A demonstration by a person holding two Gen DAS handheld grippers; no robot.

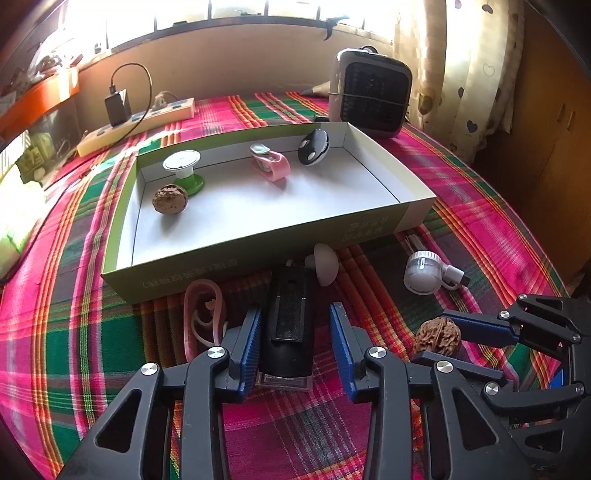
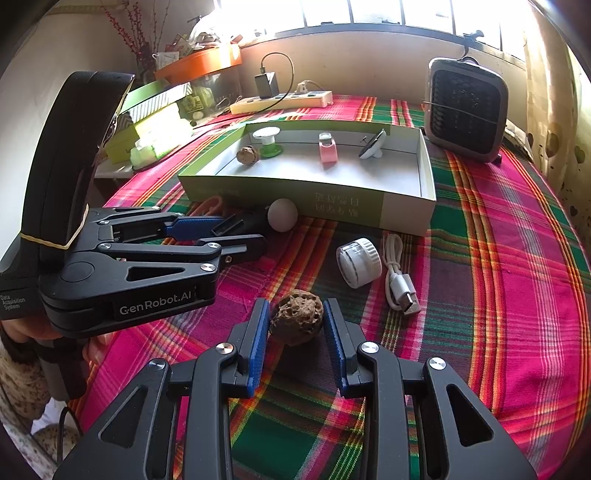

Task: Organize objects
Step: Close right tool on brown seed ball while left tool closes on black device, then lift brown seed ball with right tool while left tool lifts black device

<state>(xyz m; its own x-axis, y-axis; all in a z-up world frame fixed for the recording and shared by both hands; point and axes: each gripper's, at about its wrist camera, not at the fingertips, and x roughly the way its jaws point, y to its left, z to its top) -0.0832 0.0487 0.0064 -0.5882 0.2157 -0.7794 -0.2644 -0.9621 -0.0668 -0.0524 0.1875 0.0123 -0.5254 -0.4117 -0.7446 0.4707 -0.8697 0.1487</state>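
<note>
The walnut (image 2: 296,317), brown and deeply wrinkled, sits on the plaid cloth (image 2: 498,295) between the blue ribbed pads of the right gripper (image 2: 295,325); its jaws are narrowed onto the shell and both pads seem to touch it. Left of the walnut, the left gripper (image 1: 295,339) straddles a black boxy gadget (image 1: 288,321) with a clear end; its jaws are half open, one pad close against the gadget, the other apart from it.

Beyond the walnut lies a shallow cardboard tray (image 1: 258,251), green outside, white inside. In it are a second walnut (image 1: 170,198), a green-footed white spool (image 1: 183,168), a pink clip (image 1: 269,164) and a black-and-white oval piece (image 1: 313,147). Against the tray's near wall rest a pink loop (image 1: 203,317) and a pale dome (image 1: 325,264). Right of the walnut are a white ridged cap (image 2: 358,262) and a coiled white cable (image 2: 399,280).

The desk, covered in pink, green and orange plaid, stands under a bright window (image 2: 369,14). Behind the tray are a grey fan (image 2: 465,109) and a cream power strip (image 2: 280,101).
</note>
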